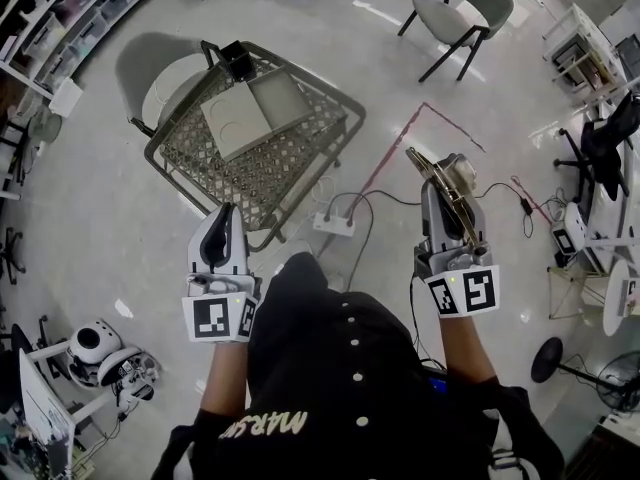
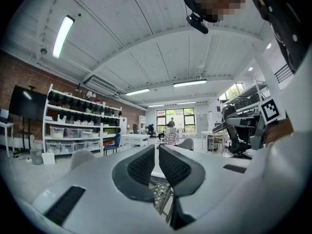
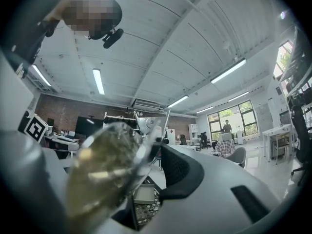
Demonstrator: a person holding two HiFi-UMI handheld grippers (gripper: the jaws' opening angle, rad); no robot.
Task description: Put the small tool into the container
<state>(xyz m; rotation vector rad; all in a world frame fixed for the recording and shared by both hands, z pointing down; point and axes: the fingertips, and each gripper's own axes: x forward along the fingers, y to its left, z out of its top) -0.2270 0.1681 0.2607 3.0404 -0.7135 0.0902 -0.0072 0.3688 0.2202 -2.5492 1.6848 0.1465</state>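
Note:
My right gripper [image 1: 440, 183] is shut on the small tool [image 1: 452, 173], which has a clear yellowish body and thin metal parts. In the right gripper view the tool [image 3: 107, 169] fills the left jaw side and its metal tips stick up past the pads. My left gripper [image 1: 224, 216] is shut with nothing between its fingers [image 2: 139, 167]. Both grippers hang above the floor, nearer to me than the mesh-topped table [image 1: 290, 168]. On that table lie an open grey box [image 1: 255, 108] and a black container [image 1: 238, 60]. The grey box [image 3: 146, 193] also shows below the right jaws.
A white chair [image 1: 165, 78] stands at the table's left and a grey chair [image 1: 462, 13] at the far right. A power strip [image 1: 333, 224] with cables lies on the floor between the grippers. Shelves [image 1: 60, 18] line the left side, and a white device [image 1: 95, 346] sits at lower left.

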